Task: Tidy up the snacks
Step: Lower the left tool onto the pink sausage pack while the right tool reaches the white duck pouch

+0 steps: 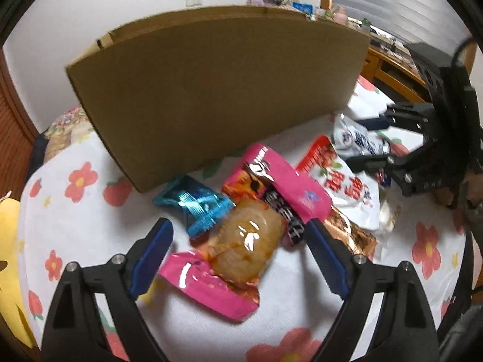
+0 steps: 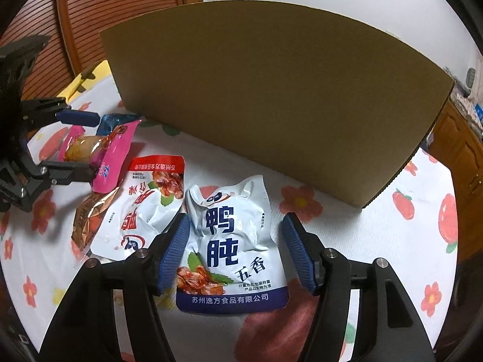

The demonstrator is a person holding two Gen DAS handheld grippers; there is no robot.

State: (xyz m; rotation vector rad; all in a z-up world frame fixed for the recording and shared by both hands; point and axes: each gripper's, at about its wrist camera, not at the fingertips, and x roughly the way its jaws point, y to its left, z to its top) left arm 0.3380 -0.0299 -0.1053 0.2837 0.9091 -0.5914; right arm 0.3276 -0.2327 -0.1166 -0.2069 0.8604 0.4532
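Cardboard box (image 2: 271, 96) edge behind | right tongs (image 2: 238, 253) straddle white pouch (image 2: 232, 241)

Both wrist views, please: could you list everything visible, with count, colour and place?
box: 1, brown cardboard, standing at the back of the bed
bedsheet: 1, white with red flowers, under everything
pink packet: 1, pink with clear window, between the left fingers
teal packet: 1, teal, beside the pink packet
red-top pouch: 1, white and red, centre
copper packet: 1, copper, under the red-top pouch
blue pouch: 1, white and blue, between the right fingers
left gripper: 1, black, blue pads, open
right gripper: 1, black, blue pads, open
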